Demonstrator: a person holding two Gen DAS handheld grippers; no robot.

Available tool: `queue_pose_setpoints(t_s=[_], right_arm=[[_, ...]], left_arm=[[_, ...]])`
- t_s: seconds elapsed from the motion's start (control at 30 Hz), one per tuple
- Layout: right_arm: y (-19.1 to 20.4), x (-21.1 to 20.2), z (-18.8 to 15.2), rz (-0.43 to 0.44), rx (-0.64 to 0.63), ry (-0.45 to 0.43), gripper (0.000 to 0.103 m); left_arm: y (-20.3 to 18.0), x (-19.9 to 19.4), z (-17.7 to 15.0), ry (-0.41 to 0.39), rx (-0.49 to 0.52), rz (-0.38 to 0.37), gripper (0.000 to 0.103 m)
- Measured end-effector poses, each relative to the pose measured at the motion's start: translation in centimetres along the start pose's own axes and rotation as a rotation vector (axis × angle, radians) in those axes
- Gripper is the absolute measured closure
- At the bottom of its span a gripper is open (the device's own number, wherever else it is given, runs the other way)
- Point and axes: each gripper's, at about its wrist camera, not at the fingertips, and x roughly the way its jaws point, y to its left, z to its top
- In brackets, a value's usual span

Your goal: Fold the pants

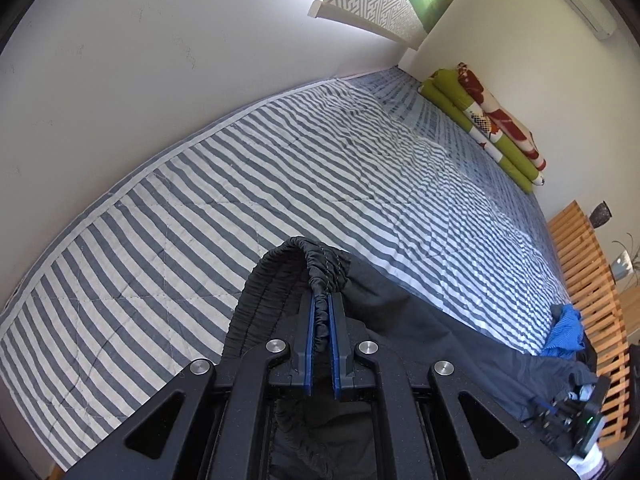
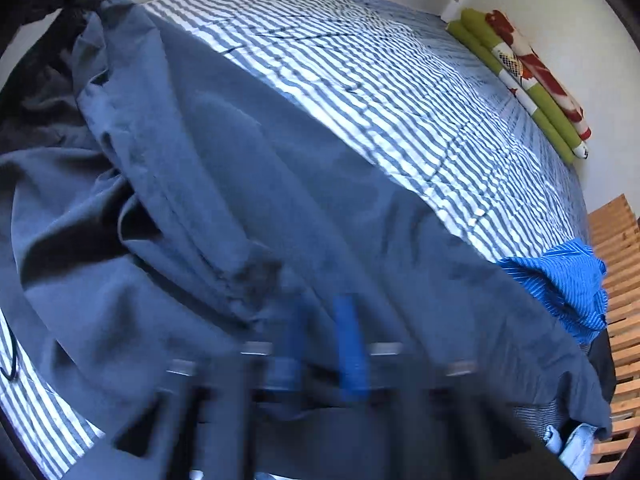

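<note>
Dark grey pants [image 1: 420,320] lie along the near edge of a striped bedspread [image 1: 240,184]. My left gripper [image 1: 323,300] is shut on the gathered elastic waistband [image 1: 320,256], which stands up in a loop above the bed. The legs trail right toward my right gripper [image 1: 576,412], low at the bed's edge. In the blurred right wrist view the pants [image 2: 280,160] fill the middle, waistband [image 2: 80,4] at top left. My right gripper [image 2: 324,316] sits low over the leg cloth, jaws shut. Blur hides whether cloth is pinched between them.
A crumpled blue striped shirt [image 2: 560,280] lies at the bed's right edge beside the pants. Bare wooden slats [image 1: 588,260] run past it. Folded green and red-patterned bedding [image 1: 492,120] lies against the far wall. A thin black cable [image 2: 12,360] lies at the left.
</note>
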Motion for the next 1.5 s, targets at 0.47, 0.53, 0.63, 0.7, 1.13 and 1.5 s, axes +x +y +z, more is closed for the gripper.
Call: queue_pose_setpoints(t_s=[0.47, 0.53, 0.63, 0.7, 1.13, 1.5], right_arm=[[-3.0, 0.0, -1.7, 0.309, 0.174, 0.094, 0.086], [-2.3, 0.9, -2.3, 0.334, 0.191, 0.117, 0.086], [-1.9, 1.5, -2.2, 0.336, 0.194, 0.107, 0.086], [-1.4, 1.8, -2.0, 0.335, 0.183, 0.11, 0.086], [-2.8, -3.1, -3.8, 0.3, 0.258, 0.03, 0.103], [1.6, -11.7, -9.2, 0.52, 0.339, -0.042, 0.103]], left_arm=[[-1.4, 0.4, -0.2, 0.009, 0.052, -0.01, 0.097], [-1.4, 0.6, -0.4, 0.013, 0.048, -0.011, 0.097], [-1.3, 0.9, -0.7, 0.017, 0.052, -0.006, 0.097], [-1.0, 0.9, -0.8, 0.018, 0.05, -0.006, 0.097], [-0.2, 1.7, -1.9, 0.031, 0.035, -0.01, 0.097], [0.8, 1.2, -3.6, 0.048, -0.011, -0.026, 0.097]])
